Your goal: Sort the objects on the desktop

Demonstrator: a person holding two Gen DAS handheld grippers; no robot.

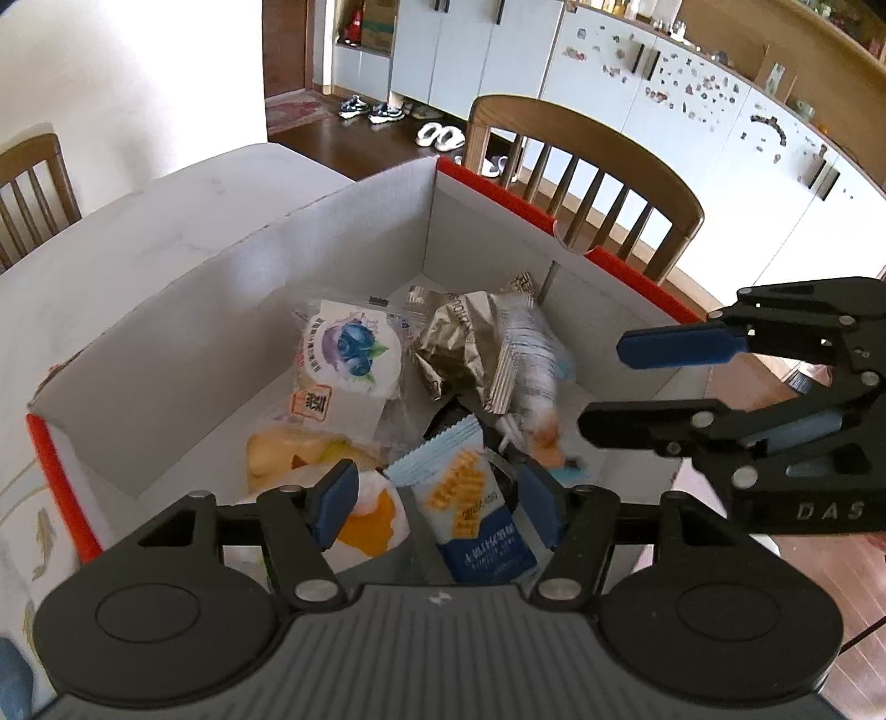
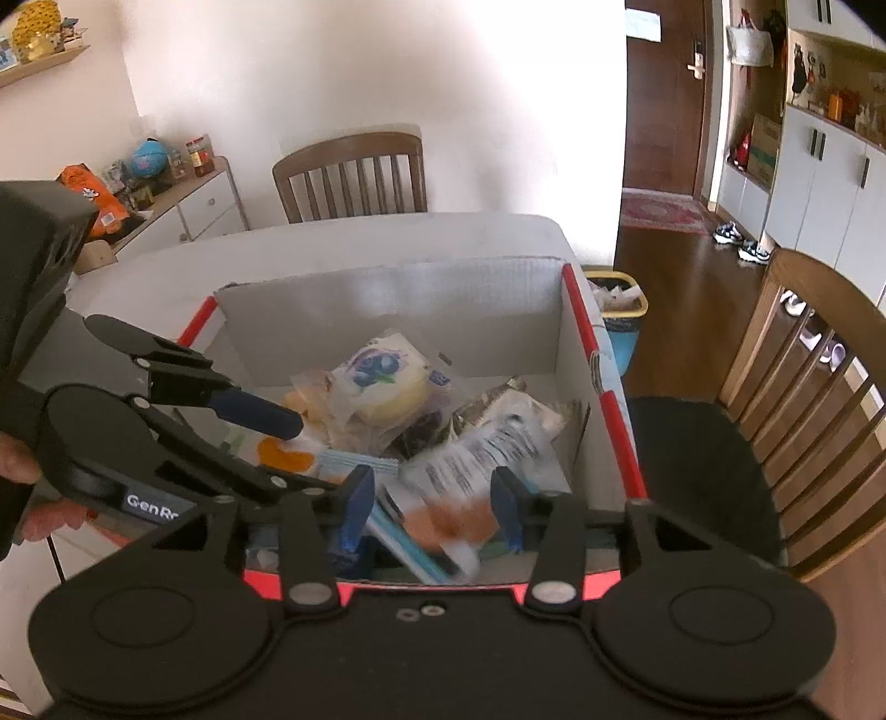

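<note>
Inside box [image 2: 387,299], perhaps blurred packet [image 2: 470,459]

I'm working in a home dining room. Wooden chairs [image 2: 350,174] ring the table [image 2: 354,243]; shoes [image 1: 368,109] sit by hallway cabinets [image 1: 476,50].

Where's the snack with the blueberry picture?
The blueberry snack lies inside the cardboard box, toward its far-left corner, beside the crinkled silver wrapper.

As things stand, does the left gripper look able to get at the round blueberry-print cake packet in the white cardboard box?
Probably yes. The left gripper hangs open over the white cardboard box, and the round blueberry-print cake packet lies uncovered on top of the pile. The right gripper is off to the side, not above it.
</note>
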